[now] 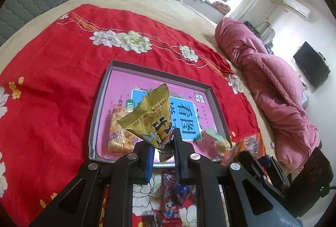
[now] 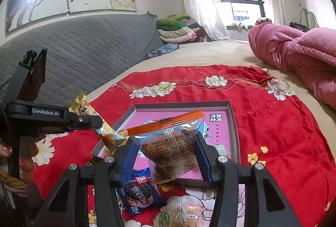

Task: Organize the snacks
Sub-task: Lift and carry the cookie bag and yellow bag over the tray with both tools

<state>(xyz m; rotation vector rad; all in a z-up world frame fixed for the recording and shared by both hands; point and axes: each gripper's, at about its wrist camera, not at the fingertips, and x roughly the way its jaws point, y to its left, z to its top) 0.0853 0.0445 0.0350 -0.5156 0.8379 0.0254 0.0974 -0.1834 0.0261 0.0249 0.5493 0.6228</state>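
My left gripper (image 1: 163, 143) is shut on the lower end of a gold snack packet (image 1: 147, 117), held tilted above the near part of a shallow grey tray with a pink floor (image 1: 98, 105). A clear packet of orange-yellow puffs (image 1: 117, 136) lies in the tray's near left. My right gripper (image 2: 168, 155) is shut on a clear bag with an orange top seal (image 2: 172, 143), held over the tray's near edge (image 2: 233, 122). In the right wrist view the left gripper (image 2: 92, 122) shows at the left with the gold packet (image 2: 107, 134).
An Oreo packet (image 2: 138, 191) and a biscuit packet (image 2: 184, 214) lie on the red flowered cloth (image 2: 273, 132) in front of the tray. A rolled pink quilt (image 1: 273, 80) lies to the right. The grey padded headboard (image 2: 84, 54) and folded clothes (image 2: 176, 29) stand behind.
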